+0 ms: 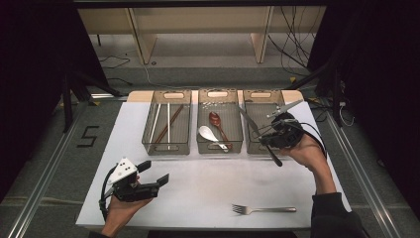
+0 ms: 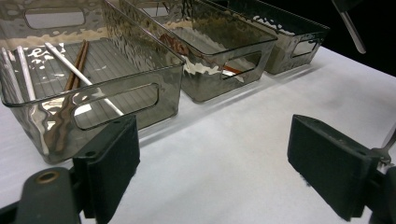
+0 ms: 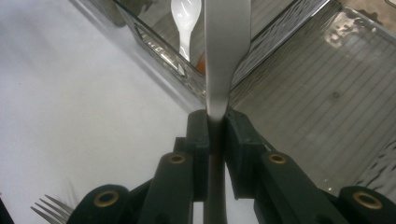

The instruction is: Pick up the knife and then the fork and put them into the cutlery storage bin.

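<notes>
My right gripper (image 3: 215, 122) pinches a table knife (image 3: 224, 42) mid-handle above the right-hand bin (image 1: 261, 99); it's stiff, slick steel, so I'd grip the flat faces. My left gripper (image 1: 153, 173) gapes empty.

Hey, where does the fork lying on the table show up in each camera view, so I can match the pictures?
High view: the fork lies on the white table near the front edge, right of centre, tines pointing left.
Left gripper view: its tines peek in at the right edge, behind the right-hand jaw.
Right gripper view: its tines show at the bottom left corner.
Shared landmark: the middle bin with the white spoon.
</notes>
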